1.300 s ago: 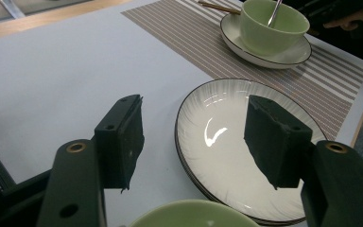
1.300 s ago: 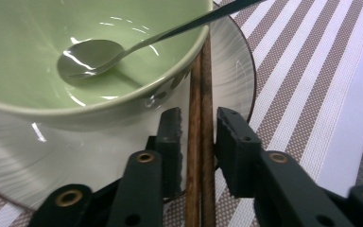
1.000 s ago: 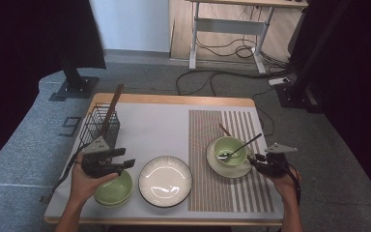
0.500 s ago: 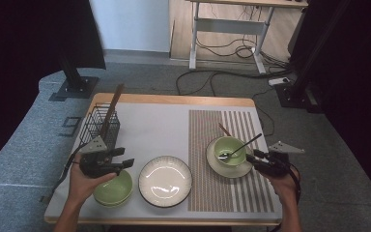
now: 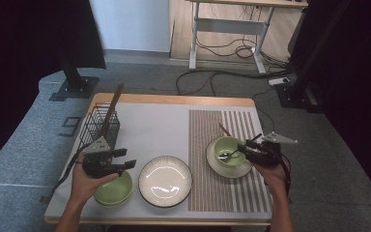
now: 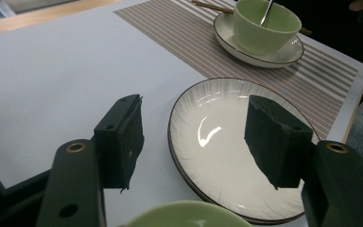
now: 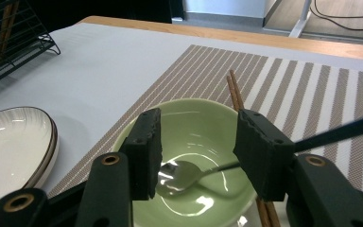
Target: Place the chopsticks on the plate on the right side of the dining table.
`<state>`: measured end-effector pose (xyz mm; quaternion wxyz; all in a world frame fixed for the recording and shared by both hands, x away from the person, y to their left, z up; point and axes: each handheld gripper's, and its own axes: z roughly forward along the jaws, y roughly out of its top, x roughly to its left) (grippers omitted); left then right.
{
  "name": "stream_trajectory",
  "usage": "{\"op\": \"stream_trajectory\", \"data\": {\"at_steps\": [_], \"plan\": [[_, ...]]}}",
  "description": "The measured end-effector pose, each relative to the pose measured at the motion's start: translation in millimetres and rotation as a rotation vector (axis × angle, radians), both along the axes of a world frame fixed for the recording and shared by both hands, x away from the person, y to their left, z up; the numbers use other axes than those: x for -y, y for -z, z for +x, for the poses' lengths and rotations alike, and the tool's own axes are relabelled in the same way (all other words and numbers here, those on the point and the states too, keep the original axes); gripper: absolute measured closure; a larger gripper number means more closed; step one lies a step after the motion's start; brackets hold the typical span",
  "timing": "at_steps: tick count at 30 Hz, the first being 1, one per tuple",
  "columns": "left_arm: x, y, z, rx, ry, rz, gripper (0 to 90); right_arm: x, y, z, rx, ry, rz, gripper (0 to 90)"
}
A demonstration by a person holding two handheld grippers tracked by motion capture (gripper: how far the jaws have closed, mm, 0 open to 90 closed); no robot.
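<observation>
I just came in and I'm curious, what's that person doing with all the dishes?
A person is setting a table with a gripper in each hand. The right gripper has just been opening over the green bowl on the striped mat; a spoon lies in the bowl with nothing pinched. The left gripper hangs open over the white plate, beside another green bowl.

I can read no text, label, brand, number or sign on anything here, in the high view or in either gripper view.
</observation>
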<state>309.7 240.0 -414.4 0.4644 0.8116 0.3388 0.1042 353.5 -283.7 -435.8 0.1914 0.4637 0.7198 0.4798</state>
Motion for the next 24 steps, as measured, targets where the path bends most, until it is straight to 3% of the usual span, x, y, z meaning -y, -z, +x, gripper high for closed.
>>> {"op": "stream_trajectory", "data": {"at_steps": [24], "plan": [[1.6, 1.5, 0.8, -0.004, 0.010, 0.005, 37.4, -26.2, -2.8, 26.3, -0.052, 0.028, -0.041, 48.7]]}}
